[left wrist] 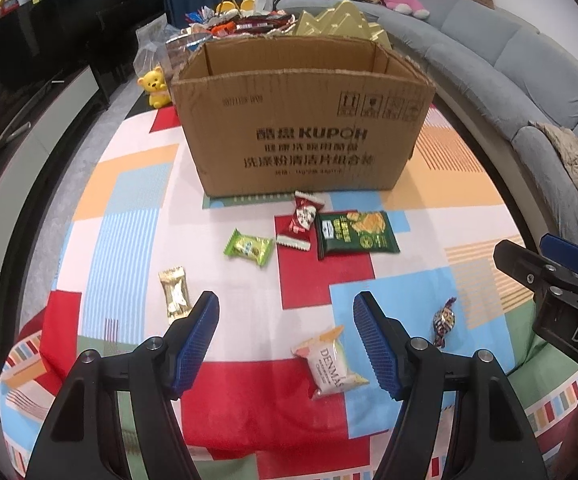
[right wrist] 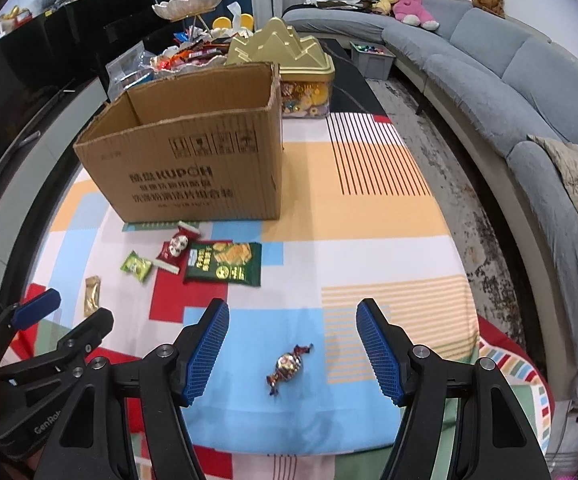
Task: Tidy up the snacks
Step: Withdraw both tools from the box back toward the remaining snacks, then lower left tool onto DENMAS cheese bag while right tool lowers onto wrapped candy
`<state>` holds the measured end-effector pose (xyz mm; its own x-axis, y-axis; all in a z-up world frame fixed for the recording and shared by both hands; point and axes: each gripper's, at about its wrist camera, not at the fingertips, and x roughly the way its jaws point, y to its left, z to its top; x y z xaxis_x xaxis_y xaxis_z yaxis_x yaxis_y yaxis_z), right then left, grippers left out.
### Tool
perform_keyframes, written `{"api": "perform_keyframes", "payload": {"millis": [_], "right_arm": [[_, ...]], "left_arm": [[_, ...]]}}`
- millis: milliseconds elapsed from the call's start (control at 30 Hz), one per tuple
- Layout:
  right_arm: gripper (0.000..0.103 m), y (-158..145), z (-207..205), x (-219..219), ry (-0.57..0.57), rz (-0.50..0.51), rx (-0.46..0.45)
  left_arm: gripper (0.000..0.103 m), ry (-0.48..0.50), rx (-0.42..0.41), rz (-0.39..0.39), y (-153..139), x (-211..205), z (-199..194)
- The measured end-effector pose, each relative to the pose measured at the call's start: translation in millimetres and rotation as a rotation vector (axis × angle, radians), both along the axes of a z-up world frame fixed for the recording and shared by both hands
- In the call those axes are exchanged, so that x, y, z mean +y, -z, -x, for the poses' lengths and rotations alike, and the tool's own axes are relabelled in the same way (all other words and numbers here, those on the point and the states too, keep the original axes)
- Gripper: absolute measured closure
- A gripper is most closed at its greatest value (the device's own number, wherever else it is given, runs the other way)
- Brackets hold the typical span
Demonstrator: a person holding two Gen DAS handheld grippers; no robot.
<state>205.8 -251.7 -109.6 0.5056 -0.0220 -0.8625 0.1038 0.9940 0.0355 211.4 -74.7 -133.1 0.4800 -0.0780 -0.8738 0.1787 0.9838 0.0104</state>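
Observation:
An open cardboard box (left wrist: 301, 120) (right wrist: 193, 160) stands on the patchwork tablecloth (left wrist: 137, 208). In front of it lie a dark green chips packet (left wrist: 355, 234) (right wrist: 225, 262), a red-and-white snack (left wrist: 301, 220) (right wrist: 177, 248), a light green snack (left wrist: 249, 247) (right wrist: 136, 266) and a gold packet (left wrist: 175, 294) (right wrist: 92, 295). My left gripper (left wrist: 285, 340) is open and empty over a white DENMAS packet (left wrist: 329, 362). My right gripper (right wrist: 291, 346) is open and empty around a twist-wrapped candy (right wrist: 287, 366) (left wrist: 444, 322).
Behind the box are a pile of snacks (right wrist: 185, 54), a gold mountain-shaped tin (right wrist: 285, 56), a shell-shaped dish on a stand (right wrist: 189, 0) and a yellow bear toy (left wrist: 155, 86). A grey sofa (right wrist: 509, 80) curves along the right. A dark cabinet (left wrist: 49, 28) stands left.

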Motion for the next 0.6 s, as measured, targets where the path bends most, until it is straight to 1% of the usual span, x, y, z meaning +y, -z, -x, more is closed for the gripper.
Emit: {"api": "perform_keyframes", "payload": {"millis": [167, 367, 600], "right_arm": [[0.036, 9.1, 5.8, -0.6, -0.001, 0.012, 0.007], [0.036, 23.6, 10.9, -1.4, -0.003, 0.016, 0.026], [0.036, 40.6, 13.6, -1.4, -0.013, 0.02, 0.058]], "left_arm": [[0.034, -0.015, 0.02, 0.003, 11.5, -3.3, 6.8], [0.034, -0.014, 0.024, -0.013, 23.4, -11.5, 14.3], [0.034, -0.028, 0.027, -0.031, 34.5, -11.1, 16.9]]}}
